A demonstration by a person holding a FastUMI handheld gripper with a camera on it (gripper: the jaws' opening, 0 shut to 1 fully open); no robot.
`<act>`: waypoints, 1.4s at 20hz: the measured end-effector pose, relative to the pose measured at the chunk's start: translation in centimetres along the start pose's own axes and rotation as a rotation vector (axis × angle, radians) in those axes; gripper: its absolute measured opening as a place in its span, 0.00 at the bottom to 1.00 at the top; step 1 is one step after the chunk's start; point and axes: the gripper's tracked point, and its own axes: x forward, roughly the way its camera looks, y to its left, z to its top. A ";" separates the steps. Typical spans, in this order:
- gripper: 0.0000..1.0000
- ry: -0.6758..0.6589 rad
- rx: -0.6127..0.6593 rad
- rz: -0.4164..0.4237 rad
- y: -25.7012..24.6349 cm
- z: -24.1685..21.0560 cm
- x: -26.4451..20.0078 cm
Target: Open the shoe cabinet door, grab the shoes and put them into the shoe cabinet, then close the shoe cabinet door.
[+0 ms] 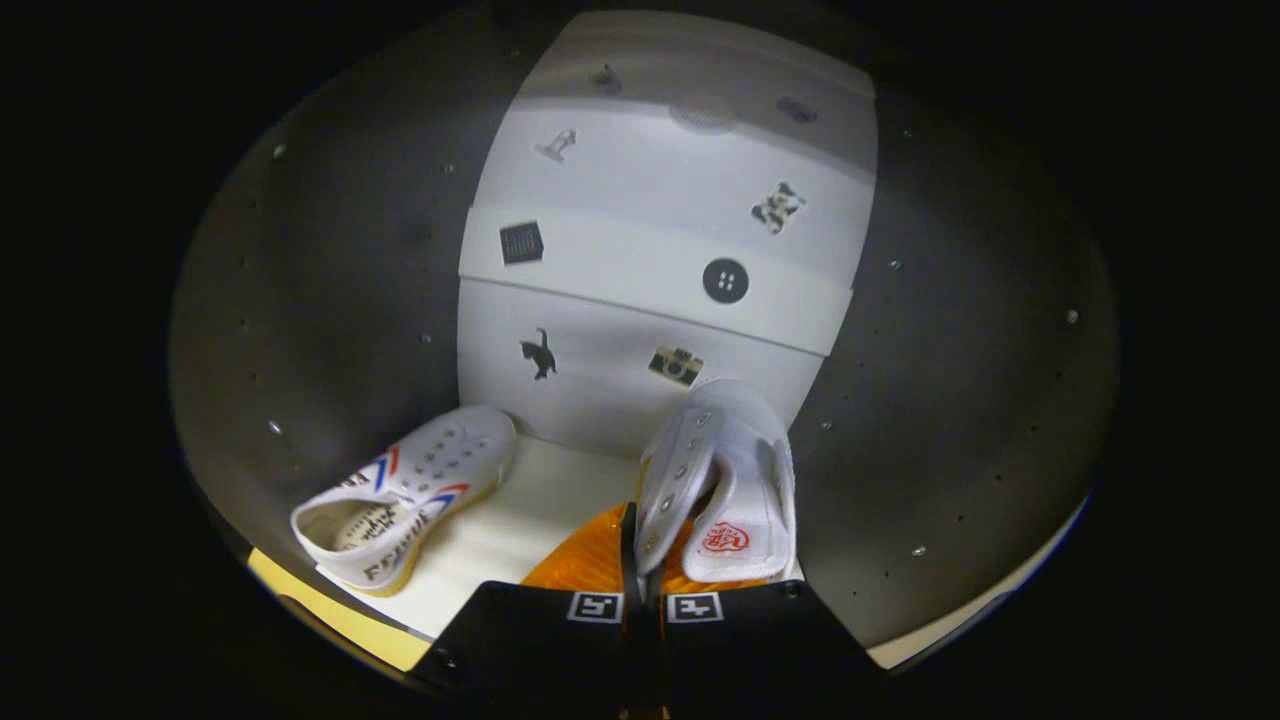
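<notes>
Gripping: claw nearly closed, fingers pinching side wall of white shoe, held up w/ toe pointing away, tongue w/ red mark showing. 2nd shoe: white, red/blue stripes, lying on pale floor to left, apart from held one. Beyond both: white cabinet, stacked doors closed, small stickers on fronts. Grey walls either side.
</notes>
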 end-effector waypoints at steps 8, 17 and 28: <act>0.02 0.091 0.176 0.079 1.5 -1.7 3.6; 0.34 0.095 0.232 0.127 2.6 -2.0 3.3; 0.99 -0.120 0.255 0.095 2.9 -0.7 -13.1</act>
